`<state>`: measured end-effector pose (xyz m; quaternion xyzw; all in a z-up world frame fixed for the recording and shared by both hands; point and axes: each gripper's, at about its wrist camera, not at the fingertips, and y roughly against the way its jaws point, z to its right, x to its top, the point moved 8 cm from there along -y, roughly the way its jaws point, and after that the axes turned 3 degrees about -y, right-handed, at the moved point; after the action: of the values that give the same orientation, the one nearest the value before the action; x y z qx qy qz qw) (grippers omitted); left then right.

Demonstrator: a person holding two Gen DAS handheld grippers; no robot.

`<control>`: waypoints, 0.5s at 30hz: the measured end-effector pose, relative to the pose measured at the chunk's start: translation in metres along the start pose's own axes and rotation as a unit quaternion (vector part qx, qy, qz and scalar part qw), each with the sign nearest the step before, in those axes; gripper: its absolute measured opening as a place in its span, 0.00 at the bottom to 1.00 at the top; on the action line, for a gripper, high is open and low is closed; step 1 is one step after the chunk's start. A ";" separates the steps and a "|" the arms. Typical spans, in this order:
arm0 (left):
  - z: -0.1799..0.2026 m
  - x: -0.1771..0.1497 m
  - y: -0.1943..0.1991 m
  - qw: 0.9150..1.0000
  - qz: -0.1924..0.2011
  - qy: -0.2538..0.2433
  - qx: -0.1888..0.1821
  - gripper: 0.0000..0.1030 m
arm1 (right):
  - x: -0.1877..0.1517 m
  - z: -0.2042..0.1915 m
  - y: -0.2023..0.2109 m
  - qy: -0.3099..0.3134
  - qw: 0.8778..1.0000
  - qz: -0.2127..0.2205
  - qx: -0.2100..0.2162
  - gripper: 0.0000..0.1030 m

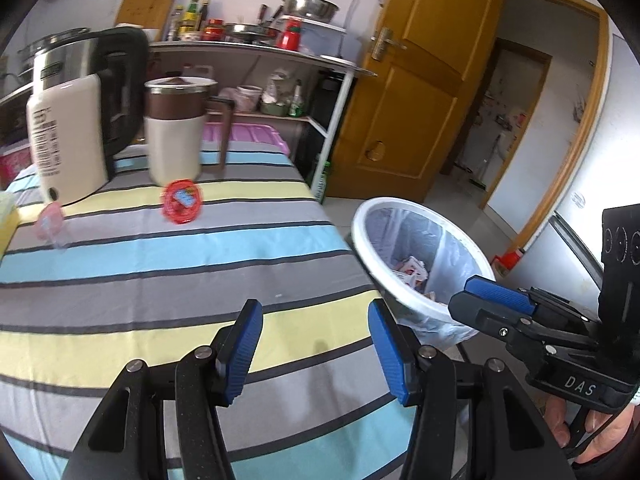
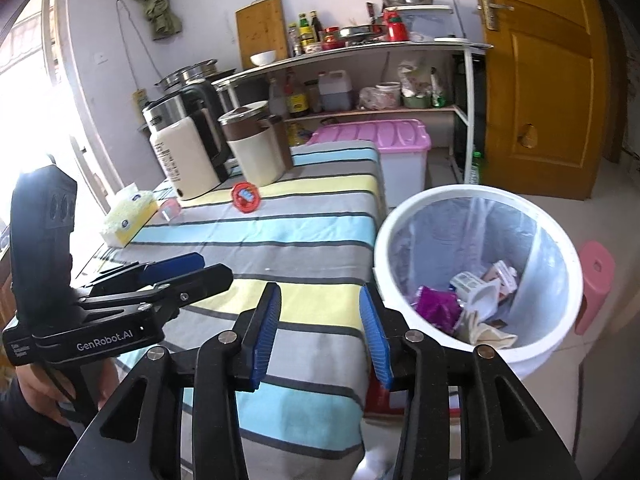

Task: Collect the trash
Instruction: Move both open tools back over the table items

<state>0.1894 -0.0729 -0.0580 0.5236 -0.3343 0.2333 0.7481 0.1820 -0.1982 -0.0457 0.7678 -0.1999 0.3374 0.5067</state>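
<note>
Right wrist view: your red wrapper (image 2: 245,197) lies on the striped table (image 2: 280,240) near its far edge, just in front of the brown-and-cream mug (image 2: 256,148).
Pink wrapper: your second piece (image 2: 171,208) sits toward the far left corner, between the tissue box (image 2: 128,216) and the white bottle (image 2: 186,164).
Wrapper axis: the red one looks roughly round, so you cannot give it a long axis; in the left wrist view it (image 1: 182,201) is blurred and its print unreadable.
Right gripper (image 2: 320,332): your jaws stand wide open and empty, over the table's right edge beside the bin.
Left gripper (image 1: 316,348): your jaws are wide apart too, holding nothing, above the near part of the table.
Each seen from the other: from the side, your left gripper (image 2: 176,272) and right gripper (image 1: 492,300) overlap their own fingers, so the gap is hard to judge there.
Bin (image 2: 556,336): white, bag-lined, just off the table's right edge; crumpled wrappers and paper lie inside, the bottom partly hidden by its near wall.
Cut off: the kettle (image 2: 200,120) stands behind the bottle, largely covered by it.
</note>
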 end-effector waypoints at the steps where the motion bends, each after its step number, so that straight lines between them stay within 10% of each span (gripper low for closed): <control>1: -0.007 -0.001 0.004 1.000 0.001 0.005 0.007 0.53 | 0.000 -0.003 -0.002 0.001 1.000 -0.002 0.002 0.41; 15: -0.075 -0.003 0.032 0.996 0.015 0.050 0.070 0.53 | 0.014 -0.049 -0.026 0.023 0.999 -0.013 0.029 0.49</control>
<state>0.1840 0.0092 -0.0573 0.5571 -0.2875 0.2934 0.7218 0.1931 -0.1424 -0.0398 0.7771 -0.1679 0.3537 0.4928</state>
